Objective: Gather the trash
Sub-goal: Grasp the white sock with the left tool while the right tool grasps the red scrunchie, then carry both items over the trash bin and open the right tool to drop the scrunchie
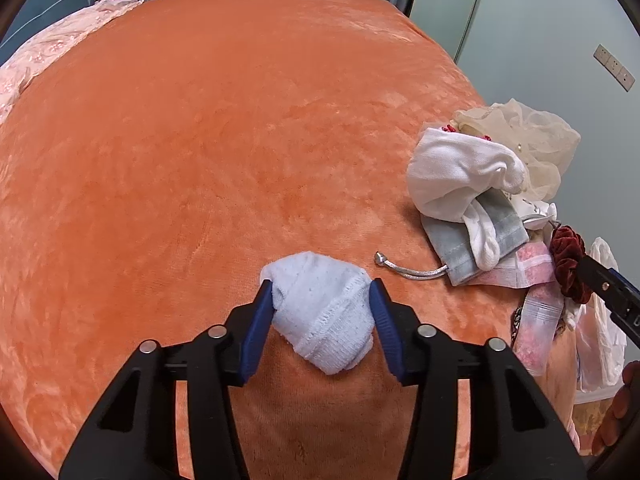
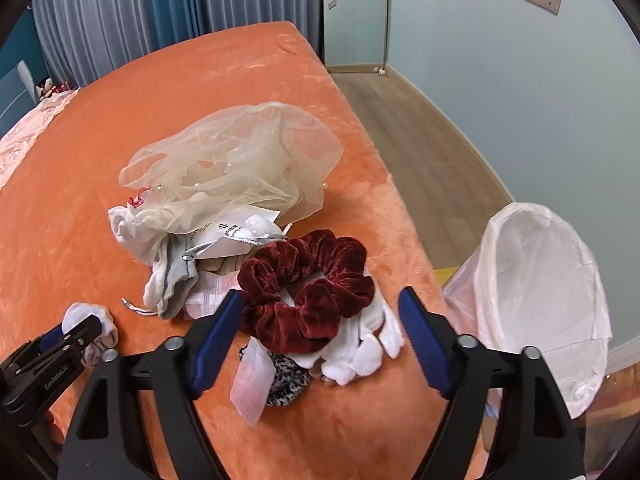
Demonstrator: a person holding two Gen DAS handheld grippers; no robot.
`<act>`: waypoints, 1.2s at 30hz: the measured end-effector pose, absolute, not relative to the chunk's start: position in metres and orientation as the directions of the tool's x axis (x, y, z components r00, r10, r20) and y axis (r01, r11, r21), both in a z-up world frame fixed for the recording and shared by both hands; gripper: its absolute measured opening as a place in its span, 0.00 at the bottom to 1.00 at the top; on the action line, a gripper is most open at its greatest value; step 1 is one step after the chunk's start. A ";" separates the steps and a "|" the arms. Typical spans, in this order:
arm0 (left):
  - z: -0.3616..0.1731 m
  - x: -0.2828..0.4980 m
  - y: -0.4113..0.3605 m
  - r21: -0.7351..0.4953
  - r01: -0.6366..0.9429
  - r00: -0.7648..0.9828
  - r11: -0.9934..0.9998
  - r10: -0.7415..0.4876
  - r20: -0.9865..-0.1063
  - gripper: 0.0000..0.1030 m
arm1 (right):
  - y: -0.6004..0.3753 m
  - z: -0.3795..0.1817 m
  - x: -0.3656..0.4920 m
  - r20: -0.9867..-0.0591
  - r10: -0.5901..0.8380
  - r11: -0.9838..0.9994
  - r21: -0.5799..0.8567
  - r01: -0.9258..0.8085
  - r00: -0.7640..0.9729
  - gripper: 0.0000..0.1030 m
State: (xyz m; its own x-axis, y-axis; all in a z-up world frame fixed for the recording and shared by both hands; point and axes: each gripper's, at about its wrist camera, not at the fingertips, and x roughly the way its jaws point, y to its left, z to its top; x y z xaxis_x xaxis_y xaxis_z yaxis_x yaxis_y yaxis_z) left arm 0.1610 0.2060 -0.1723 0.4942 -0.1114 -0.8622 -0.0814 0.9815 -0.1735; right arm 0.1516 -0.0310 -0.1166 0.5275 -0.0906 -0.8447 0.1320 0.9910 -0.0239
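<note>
My left gripper [image 1: 321,292] is closed around a balled pale blue sock [image 1: 324,312] that rests on the orange bed cover [image 1: 200,140]; both blue pads touch its sides. It also shows in the right wrist view [image 2: 90,330]. My right gripper [image 2: 320,308] is open, its fingers either side of a dark red velvet scrunchie [image 2: 306,288] on top of a pile of small items. The scrunchie also shows in the left wrist view [image 1: 568,260]. A bin lined with a white bag [image 2: 536,300] stands beside the bed at the right.
The pile holds a cream mesh veil [image 2: 236,164], white socks [image 1: 456,172], a grey drawstring pouch [image 1: 472,240], a paper tag [image 2: 236,236], plastic sleeves [image 2: 250,384] and a leopard-print band [image 2: 286,384]. The bed edge drops to a wooden floor [image 2: 404,128]. A pink pillow [image 1: 44,56] lies far left.
</note>
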 end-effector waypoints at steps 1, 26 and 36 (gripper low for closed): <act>-0.172 0.160 0.206 -0.168 -0.080 0.494 0.982 -0.108 -0.863 0.40 | -0.030 -0.120 0.153 -0.849 -0.080 0.991 -0.013 0.129 0.523 0.62; -0.104 0.130 0.180 -0.220 -0.040 0.560 0.975 -0.160 -0.813 0.24 | -0.035 -0.073 0.132 -0.776 0.093 0.986 0.157 0.049 0.623 0.13; -0.037 0.101 0.131 -0.223 0.063 0.624 0.973 -0.213 -0.752 0.24 | -0.073 -0.004 0.091 -0.682 0.098 0.981 0.190 0.047 0.725 0.12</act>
